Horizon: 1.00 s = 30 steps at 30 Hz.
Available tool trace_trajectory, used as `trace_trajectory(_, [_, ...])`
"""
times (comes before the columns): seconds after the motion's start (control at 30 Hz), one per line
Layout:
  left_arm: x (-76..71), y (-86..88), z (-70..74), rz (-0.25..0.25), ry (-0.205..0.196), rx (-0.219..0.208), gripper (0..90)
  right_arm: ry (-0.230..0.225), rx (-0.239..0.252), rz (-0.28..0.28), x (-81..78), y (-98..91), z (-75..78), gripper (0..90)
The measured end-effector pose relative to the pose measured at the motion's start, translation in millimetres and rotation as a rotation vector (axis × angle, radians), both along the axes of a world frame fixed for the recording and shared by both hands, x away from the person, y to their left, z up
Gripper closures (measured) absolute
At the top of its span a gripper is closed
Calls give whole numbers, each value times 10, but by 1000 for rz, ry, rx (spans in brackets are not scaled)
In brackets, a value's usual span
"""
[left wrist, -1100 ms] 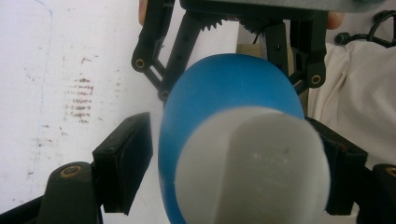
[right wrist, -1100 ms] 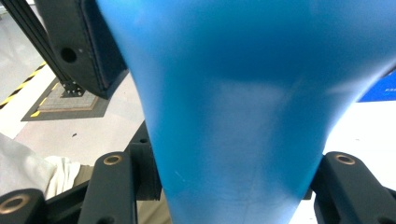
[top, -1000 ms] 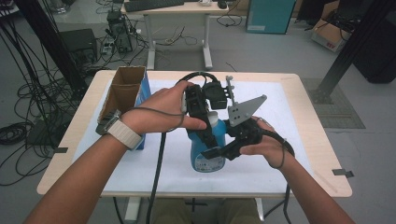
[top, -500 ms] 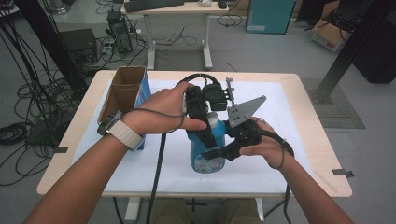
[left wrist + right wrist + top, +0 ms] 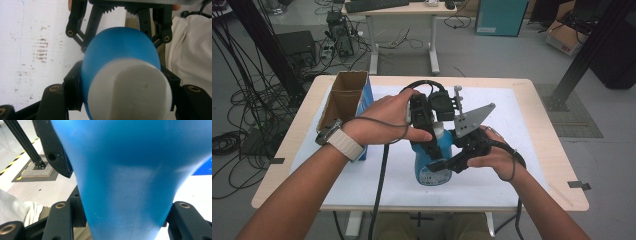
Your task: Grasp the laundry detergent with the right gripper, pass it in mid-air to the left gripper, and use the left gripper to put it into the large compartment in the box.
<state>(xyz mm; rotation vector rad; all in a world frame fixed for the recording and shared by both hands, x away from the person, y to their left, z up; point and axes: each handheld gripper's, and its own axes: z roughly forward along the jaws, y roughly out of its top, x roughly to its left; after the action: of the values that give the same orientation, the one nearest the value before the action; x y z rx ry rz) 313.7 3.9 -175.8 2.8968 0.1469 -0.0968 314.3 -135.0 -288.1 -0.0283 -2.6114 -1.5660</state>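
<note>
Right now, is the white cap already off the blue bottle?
No. In the left gripper view the white cap sits on the blue bottle, with the left claw closed around it.

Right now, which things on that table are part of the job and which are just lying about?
In the job:
- blue bottle with white cap
- left gripper, shut on the bottle's top
- right gripper, shut on its body

Lying about:
- open cardboard box
- white mat

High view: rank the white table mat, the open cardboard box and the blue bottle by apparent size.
1. White table mat, by far the largest.
2. Open cardboard box.
3. Blue bottle, though the grippers hide its top, so the box-bottle order is unsure.
</note>
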Motion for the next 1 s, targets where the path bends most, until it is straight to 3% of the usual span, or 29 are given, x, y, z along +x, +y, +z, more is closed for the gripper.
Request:
trace_trajectory(0.03, [-1, -5, -7, -2, -3, -17, 379, 0, 0, 0, 0, 0, 1, 441])
trace_trajectory(0.23, [-5, -9, -2, -2, 0, 5, 379, -5, -3, -2, -2, -5, -2, 442])
trace_trajectory(0.33, [-5, -14, -14, 0, -7, -14, 379, -3, -4, -1, -4, -7, -2, 441])
trace_trajectory(0.83, [-3, -7, -6, 4, 4, 6, 379, -3, -2, -3, -5, -9, -4, 441])
trace_trajectory(1.0, [2, -3, -11, 2, -6, -9, 379, -5, -5, -4, 0, -5, -2, 442])
